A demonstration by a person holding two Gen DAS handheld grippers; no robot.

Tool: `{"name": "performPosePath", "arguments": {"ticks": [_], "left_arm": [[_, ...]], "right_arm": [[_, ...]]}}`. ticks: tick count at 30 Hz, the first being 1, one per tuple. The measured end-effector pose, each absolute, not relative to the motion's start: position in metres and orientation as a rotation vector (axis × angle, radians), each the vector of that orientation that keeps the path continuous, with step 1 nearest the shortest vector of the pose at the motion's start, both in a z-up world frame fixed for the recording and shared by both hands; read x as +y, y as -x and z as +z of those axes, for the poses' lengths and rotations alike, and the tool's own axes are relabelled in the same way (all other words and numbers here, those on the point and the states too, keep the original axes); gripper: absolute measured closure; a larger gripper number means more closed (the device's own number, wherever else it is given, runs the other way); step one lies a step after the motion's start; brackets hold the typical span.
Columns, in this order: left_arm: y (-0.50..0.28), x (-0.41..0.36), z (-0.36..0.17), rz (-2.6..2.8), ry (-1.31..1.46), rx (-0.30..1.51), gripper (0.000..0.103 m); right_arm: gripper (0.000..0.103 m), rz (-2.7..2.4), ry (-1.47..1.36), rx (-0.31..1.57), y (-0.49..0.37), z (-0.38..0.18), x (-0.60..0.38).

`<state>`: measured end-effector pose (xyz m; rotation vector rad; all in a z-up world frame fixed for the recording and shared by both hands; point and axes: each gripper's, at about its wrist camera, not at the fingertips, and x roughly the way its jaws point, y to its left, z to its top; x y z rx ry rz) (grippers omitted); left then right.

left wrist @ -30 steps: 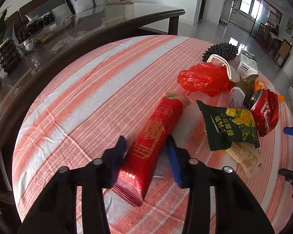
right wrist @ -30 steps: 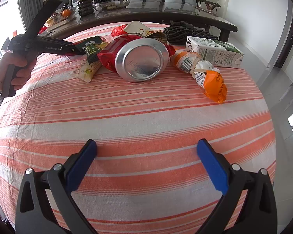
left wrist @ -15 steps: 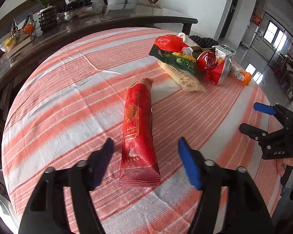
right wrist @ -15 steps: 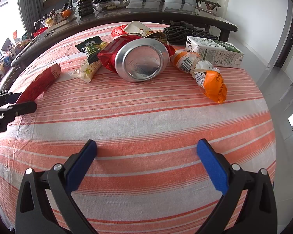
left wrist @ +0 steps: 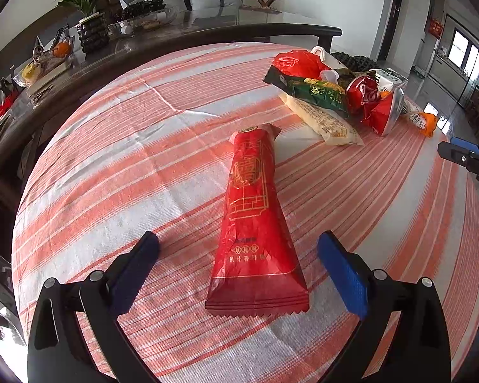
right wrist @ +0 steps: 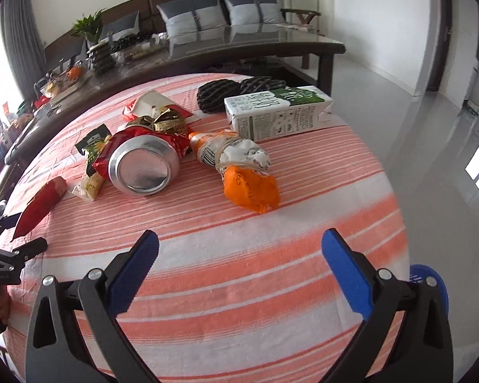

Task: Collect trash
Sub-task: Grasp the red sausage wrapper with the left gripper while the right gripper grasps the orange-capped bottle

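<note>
A long red snack wrapper [left wrist: 255, 217] lies on the striped tablecloth [left wrist: 118, 172]. My left gripper [left wrist: 238, 261] is open, its jaws either side of the wrapper's near end without touching it. My right gripper [right wrist: 239, 268] is open and empty above bare cloth. Ahead of it lie an orange crumpled bottle [right wrist: 239, 166], a crushed red can [right wrist: 143, 166], a milk carton [right wrist: 277, 111], a green packet [left wrist: 316, 91] and a red plastic bag [left wrist: 298, 62]. The red wrapper also shows at the left of the right wrist view [right wrist: 41, 204].
A dark mesh object [right wrist: 226, 91] lies behind the carton. A dark glass-topped table [left wrist: 188, 28] with a plant, fruit and dishes curves behind the round table. A blue round object [right wrist: 429, 282] shows below the table edge at right. Tiled floor [right wrist: 415, 102] lies to the right.
My left gripper let go of the red wrapper, opened wide and drew back to its near end. My right gripper moved forward and rose slightly towards the orange bottle.
</note>
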<state>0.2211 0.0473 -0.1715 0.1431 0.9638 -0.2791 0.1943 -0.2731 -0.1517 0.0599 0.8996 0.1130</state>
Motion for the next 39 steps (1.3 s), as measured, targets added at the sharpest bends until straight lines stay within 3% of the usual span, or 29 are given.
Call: {"name": "performPosePath", "arguments": {"ticks": [4, 7, 8, 9, 11, 23, 25, 27, 33, 39], "left_arm": [[-0.222, 0.049, -0.172, -0.280, -0.140, 0.965, 0.005], [-0.222, 0.049, -0.172, -0.280, -0.139, 0.965, 0.005], [-0.223, 0.049, -0.172, -0.281, -0.138, 0.965, 0.005], [-0.223, 0.049, -0.172, -0.281, -0.139, 0.965, 0.005], [-0.223, 0.049, -0.172, -0.281, -0.138, 0.965, 0.005], [-0.221, 0.049, -0.172, -0.284, -0.140, 0.967, 0.005], [-0.220, 0.050, -0.170, -0.322, -0.139, 0.971, 0.005], [-0.219, 0.056, -0.166, -0.402, -0.112, 0.984, 0.005], [-0.237, 0.060, -0.153, -0.477, -0.063, 1.027, 0.005], [-0.266, 0.047, -0.156, -0.474, -0.084, 1.088, 0.006]], "right_arm": [[0.005, 0.146, 0.137, 0.921, -0.226, -0.155, -0.261], [0.006, 0.129, 0.126, 0.946, -0.250, -0.162, -0.268], [0.023, 0.150, 0.106, 0.951, -0.254, -0.164, -0.269], [0.051, 0.183, 0.093, 0.958, -0.255, -0.165, -0.270], [0.063, 0.207, 0.080, 0.952, -0.248, -0.162, -0.268], [0.061, 0.187, -0.024, 1.013, -0.130, -0.156, -0.240], [0.054, 0.231, -0.049, 1.022, -0.120, -0.151, -0.237], [0.035, 0.262, -0.063, 1.024, -0.115, -0.142, -0.240], [0.031, 0.351, 0.048, 1.040, -0.131, -0.120, -0.232], [0.031, 0.373, 0.215, 1.125, -0.171, -0.139, -0.216]]}}
